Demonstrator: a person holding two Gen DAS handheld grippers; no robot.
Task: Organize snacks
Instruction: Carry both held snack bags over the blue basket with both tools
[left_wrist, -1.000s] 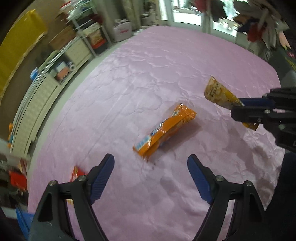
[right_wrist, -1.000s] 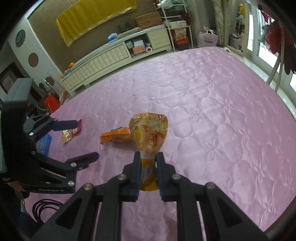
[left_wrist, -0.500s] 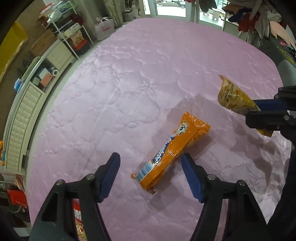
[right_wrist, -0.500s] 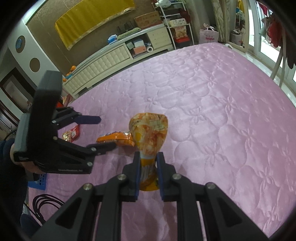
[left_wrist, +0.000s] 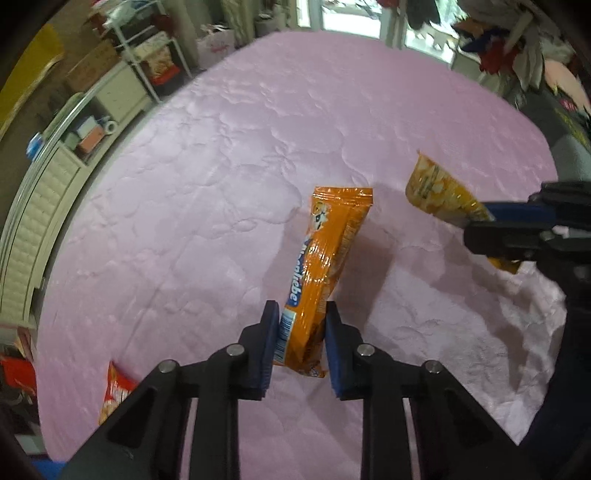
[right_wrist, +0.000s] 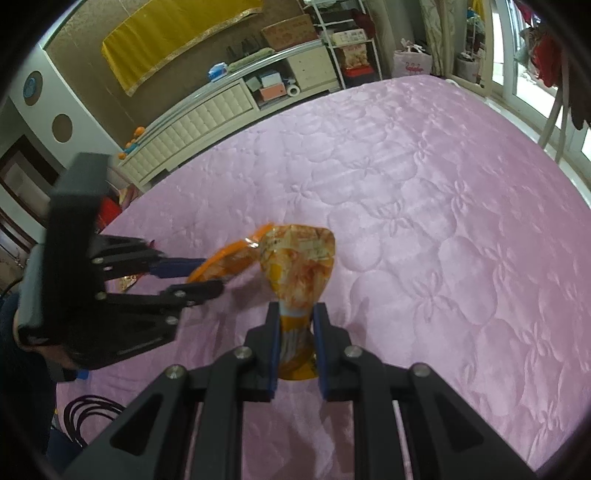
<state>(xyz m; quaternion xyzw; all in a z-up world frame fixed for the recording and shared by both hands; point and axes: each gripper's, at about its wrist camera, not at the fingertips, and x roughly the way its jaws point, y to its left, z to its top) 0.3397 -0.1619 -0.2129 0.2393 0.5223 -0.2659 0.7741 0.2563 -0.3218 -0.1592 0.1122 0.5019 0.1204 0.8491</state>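
My left gripper (left_wrist: 300, 316) is shut on the near end of a long orange snack pack (left_wrist: 325, 258), which points away over the pink quilted bed (left_wrist: 221, 166). My right gripper (right_wrist: 295, 316) is shut on the bottom of a yellow-orange snack bag (right_wrist: 299, 266) and holds it upright above the bed. In the left wrist view that bag (left_wrist: 439, 195) and the right gripper (left_wrist: 491, 221) show at the right. In the right wrist view the left gripper (right_wrist: 199, 275) holds the orange pack (right_wrist: 225, 260) just left of the bag.
A small red snack packet (left_wrist: 114, 397) lies on the bed at the near left. A white cabinet (right_wrist: 192, 125) and shelves (left_wrist: 147, 62) stand beyond the bed's far edge. Black cables (right_wrist: 88, 417) lie at the lower left.
My left gripper moved forward over the orange pack, closed on its near end and lifted it. My right gripper kept its hold on the yellow bag, nearly still.
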